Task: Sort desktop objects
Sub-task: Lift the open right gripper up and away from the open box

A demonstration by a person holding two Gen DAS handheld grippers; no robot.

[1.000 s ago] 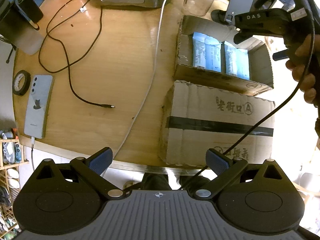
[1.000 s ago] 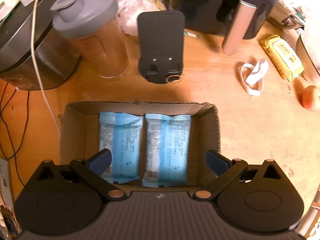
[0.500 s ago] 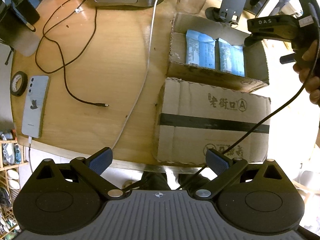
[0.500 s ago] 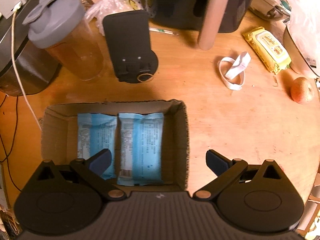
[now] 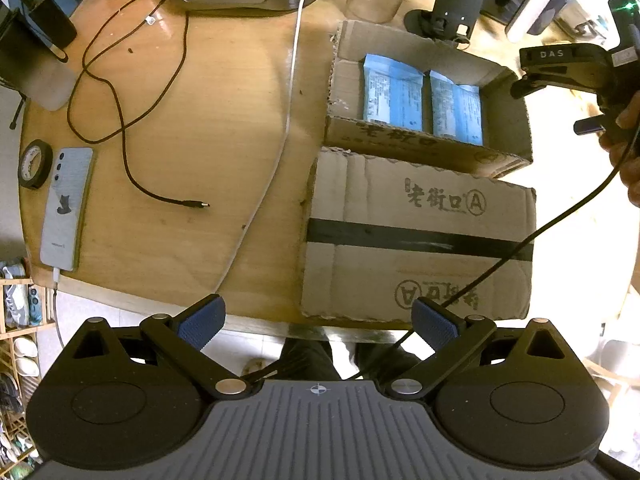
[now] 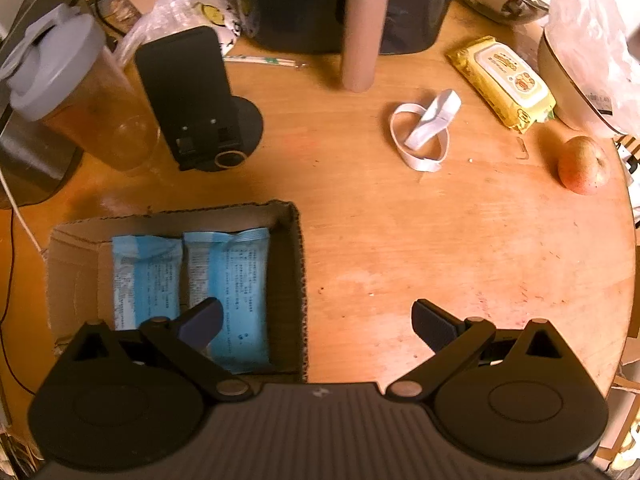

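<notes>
Cardboard box at lower left already holds two blue packets, so with your right gripper spread wide and empty, and the left gripper likewise, reach squarely toward the white strap at upper centre.

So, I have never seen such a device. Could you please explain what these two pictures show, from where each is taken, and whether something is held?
There is no robot here: a person holds a two-finger gripper in each hand, and each gripper carries a wide-angle camera looking along its fingers. The black shape at the bottom of each picture is that gripper.

The left gripper looks over a round wooden table with a phone, a black cable, a taped carton and an open box holding two blue packets. The other gripper shows at its right edge.

The right gripper sees the same box, a white band, a yellow wipes pack and a fruit.

Both grippers are open and empty.
</notes>
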